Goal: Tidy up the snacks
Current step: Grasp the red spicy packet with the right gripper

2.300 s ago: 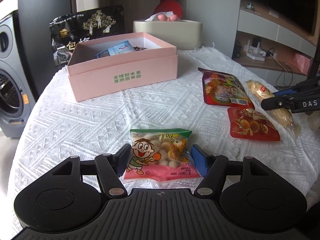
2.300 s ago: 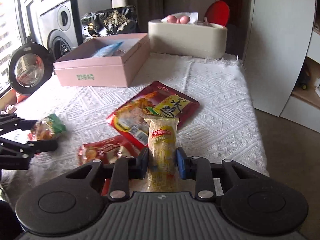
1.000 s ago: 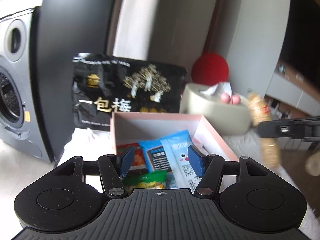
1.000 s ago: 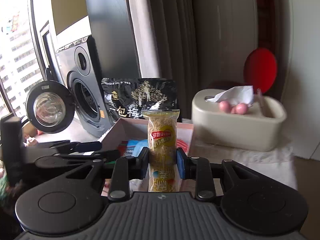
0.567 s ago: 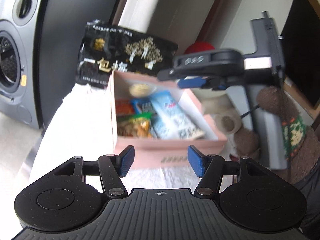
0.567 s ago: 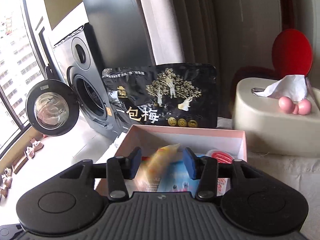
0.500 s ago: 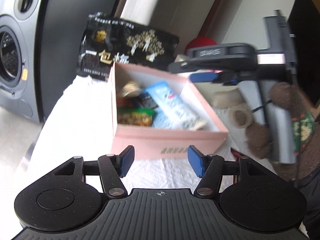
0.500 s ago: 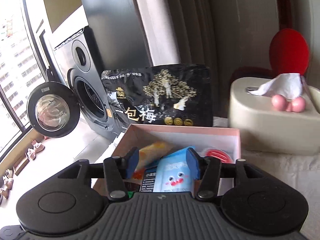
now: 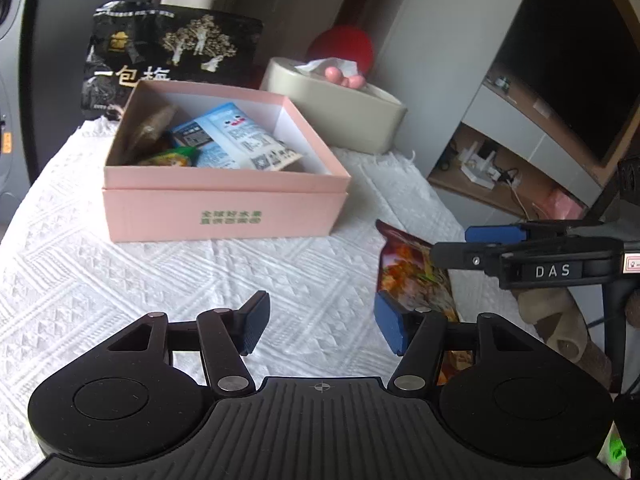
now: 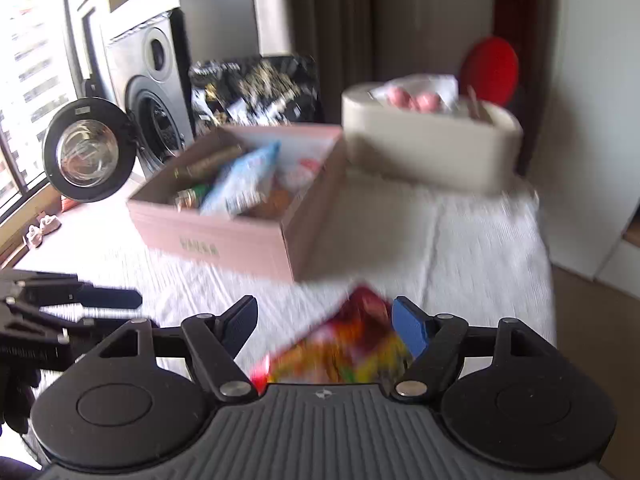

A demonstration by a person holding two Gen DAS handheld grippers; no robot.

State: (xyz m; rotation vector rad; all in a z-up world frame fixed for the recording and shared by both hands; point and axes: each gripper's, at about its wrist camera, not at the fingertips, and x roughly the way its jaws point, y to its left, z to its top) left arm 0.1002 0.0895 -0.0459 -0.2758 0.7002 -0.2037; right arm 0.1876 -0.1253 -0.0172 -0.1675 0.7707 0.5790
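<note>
Pink box [image 9: 224, 204] open on the white-clothed desk [image 9: 120, 272], already stocked: blue-and-white packet [image 9: 236, 136] leaning across the middle, green packet [image 9: 172, 157] and a brownish one [image 9: 150, 132] at the left wall. Probably chosen as the collecting place for loose snacks. Black plum bag [image 9: 168, 52] upright behind the box, beige tissue holder [image 9: 340, 116] just beside its far right corner.

Left hand-held gripper [image 9: 320, 326] parted and empty, only cloth between its blue pads, angled down at the desk in front of the box. Right hand-held gripper [image 10: 324, 330] with jaws opening, nothing clamped; red snack pouch [image 10: 344, 344] lying flat on the cloth beneath and between them, blurred. Seemingly lined up for the next pick-up. Same red pouch [image 9: 412, 276] near the box's right front corner in the left view, partly under the right tool.

Likely still 1 or more pouches left outside the box.
</note>
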